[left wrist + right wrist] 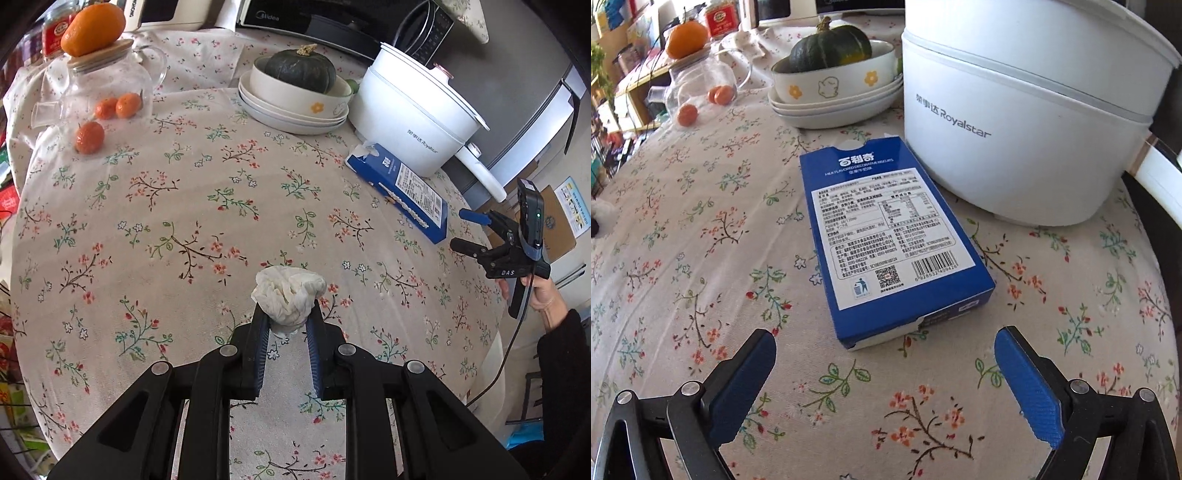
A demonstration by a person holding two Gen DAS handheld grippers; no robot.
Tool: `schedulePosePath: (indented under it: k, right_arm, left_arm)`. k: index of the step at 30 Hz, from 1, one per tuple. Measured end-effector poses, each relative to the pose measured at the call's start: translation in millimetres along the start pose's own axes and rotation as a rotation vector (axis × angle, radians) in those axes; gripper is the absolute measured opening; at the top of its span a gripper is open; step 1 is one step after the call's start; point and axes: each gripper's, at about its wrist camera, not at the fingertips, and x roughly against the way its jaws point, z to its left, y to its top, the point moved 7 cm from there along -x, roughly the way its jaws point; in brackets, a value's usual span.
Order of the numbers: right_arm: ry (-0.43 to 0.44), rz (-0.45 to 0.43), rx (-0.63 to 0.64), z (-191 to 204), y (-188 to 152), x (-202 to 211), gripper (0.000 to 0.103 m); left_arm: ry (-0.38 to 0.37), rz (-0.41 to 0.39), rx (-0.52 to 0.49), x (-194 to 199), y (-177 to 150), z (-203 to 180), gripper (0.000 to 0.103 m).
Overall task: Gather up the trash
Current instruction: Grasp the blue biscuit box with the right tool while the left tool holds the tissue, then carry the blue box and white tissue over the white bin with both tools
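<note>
A crumpled white tissue (290, 291) is pinched between the blue pads of my left gripper (287, 314), which is shut on it and holds it just above the floral tablecloth (177, 221). A flat blue biscuit box (886, 229) lies label up on the cloth; in the left wrist view this box (399, 195) is at the right, beside the cooker. My right gripper (884, 343) stands wide open just short of the box's near end, with nothing between its fingers. It also shows in the left wrist view, where the right gripper (461, 229) is held by a hand at the table's right edge.
A white electric cooker (1015, 122) stands close behind the box on the right. Further back are a bowl with a green pumpkin (831, 48) on stacked plates, and a glass jar (107, 88) with small oranges. The table edge (495, 325) curves away on the right.
</note>
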Motion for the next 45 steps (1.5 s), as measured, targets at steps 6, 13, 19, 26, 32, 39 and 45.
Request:
schedulePosePath:
  k: [6, 13, 19, 26, 32, 39, 45]
  right_arm:
    - [0.044, 0.02, 0.06, -11, 12, -22, 0.098]
    - [0.066, 0.081, 0.086, -9, 17, -46, 0.099]
    - [0.06, 0.086, 0.046, -3, 25, -55, 0.098]
    - [0.045, 0.034, -0.028, 27, 21, -15, 0.096]
    - [-0.002, 0.008, -0.093, 55, 3, 34, 0.096]
    - [-0.089, -0.011, -0.153, 85, -28, 85, 0.096]
    - [-0.155, -0.016, -0.2, 96, -64, 125, 0.096]
  left_arm:
    - [0.015, 0.016, -0.043, -5, 3, -4, 0.02]
    - [0.012, 0.019, -0.037, -2, 3, -2, 0.02]
    - [-0.009, -0.007, -0.033, 14, 4, -2, 0.02]
    - [-0.058, -0.041, -0.055, 35, 0, -15, 0.02]
    - [-0.067, -0.048, -0.104, 39, -15, -37, 0.02]
    - [-0.078, -0.051, -0.19, 42, -36, -75, 0.02]
    - [-0.097, -0.057, -0.251, 47, -51, -107, 0.02]
